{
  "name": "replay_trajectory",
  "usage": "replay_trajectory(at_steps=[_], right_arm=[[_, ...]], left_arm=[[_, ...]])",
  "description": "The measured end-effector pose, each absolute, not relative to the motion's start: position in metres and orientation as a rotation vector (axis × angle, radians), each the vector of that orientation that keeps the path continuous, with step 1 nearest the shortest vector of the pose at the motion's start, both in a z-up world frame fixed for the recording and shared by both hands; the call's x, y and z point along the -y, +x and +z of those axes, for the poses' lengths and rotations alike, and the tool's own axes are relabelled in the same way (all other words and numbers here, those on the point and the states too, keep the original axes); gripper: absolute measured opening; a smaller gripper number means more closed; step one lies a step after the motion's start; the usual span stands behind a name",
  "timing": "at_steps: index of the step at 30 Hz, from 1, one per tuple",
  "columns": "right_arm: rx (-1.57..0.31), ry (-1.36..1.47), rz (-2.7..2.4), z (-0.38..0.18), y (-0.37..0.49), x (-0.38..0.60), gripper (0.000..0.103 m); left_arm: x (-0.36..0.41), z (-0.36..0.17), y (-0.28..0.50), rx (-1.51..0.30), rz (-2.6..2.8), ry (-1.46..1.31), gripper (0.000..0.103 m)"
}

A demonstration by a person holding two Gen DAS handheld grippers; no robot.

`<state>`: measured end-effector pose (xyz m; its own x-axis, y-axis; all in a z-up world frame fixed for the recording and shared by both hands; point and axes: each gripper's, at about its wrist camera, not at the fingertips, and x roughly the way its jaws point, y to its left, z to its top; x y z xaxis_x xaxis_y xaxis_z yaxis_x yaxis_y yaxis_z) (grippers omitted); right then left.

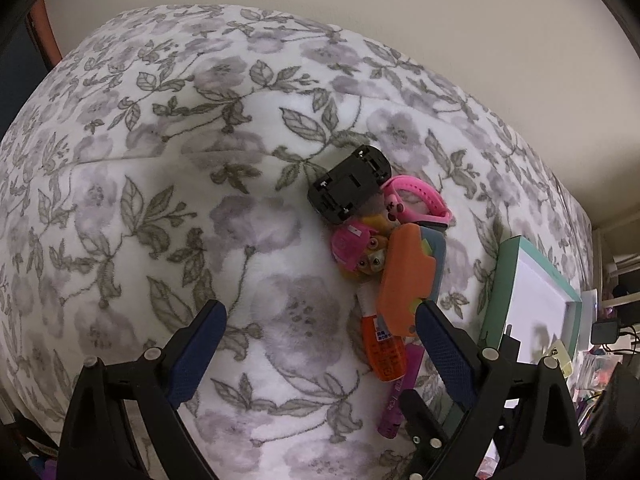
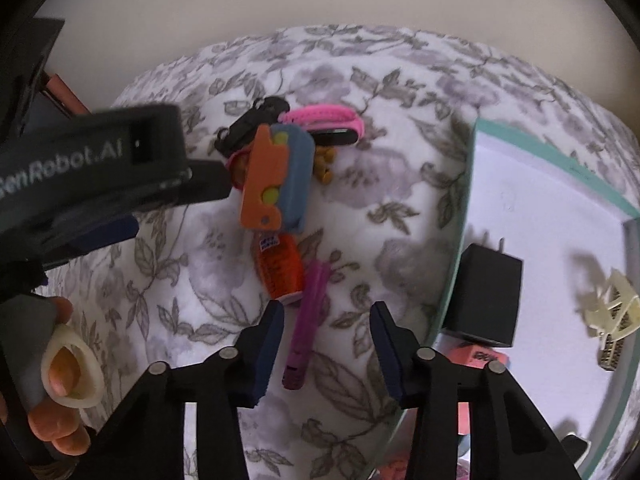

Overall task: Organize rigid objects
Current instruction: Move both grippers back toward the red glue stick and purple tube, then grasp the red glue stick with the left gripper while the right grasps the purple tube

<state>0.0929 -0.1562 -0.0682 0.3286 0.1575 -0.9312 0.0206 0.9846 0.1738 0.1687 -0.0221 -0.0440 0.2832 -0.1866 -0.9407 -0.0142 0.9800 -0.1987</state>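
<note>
Right wrist view: "enRobot.AI" on the left gripper (image 2: 96, 168); right gripper (image 2: 326, 340), both jaws spread, empty.

A floral blanket (image 1: 168, 168) carries a toy pile (image 1: 384, 248) and a green-rimmed box (image 2: 500, 136).

Fuzzy floral cloth blanket (image 1: 160, 200), matt black plastic car (image 1: 349, 187), glossy pink strap (image 1: 420, 196).
</note>
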Motion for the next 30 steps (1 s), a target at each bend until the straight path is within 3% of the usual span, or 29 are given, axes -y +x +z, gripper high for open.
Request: replay_trajectory(at_steps=[9, 11, 13, 30], right_arm=[[-1.250, 0.155, 0.122, -0.080, 0.090, 0.144, 0.028], [-1.266, 0.161, 0.130, -0.081, 0.092, 0.141, 0.026], [-1.279, 0.174, 0.128, -0.086, 0.094, 0.141, 0.025], [-1.281, 0.202, 0.064, -0.090, 0.094, 0.172, 0.021]], left_arm=[[0.032, -0.051, 0.166, -1.300, -0.150, -0.151, 0.096], [0.036, -0.054, 0.165, -1.308, -0.156, -0.139, 0.090], [0.038, -0.058, 0.164, -1.326, -0.166, -0.138, 0.084], [0.061, -0.074, 0.161, -1.355, -0.206, -0.083, 0.084]])
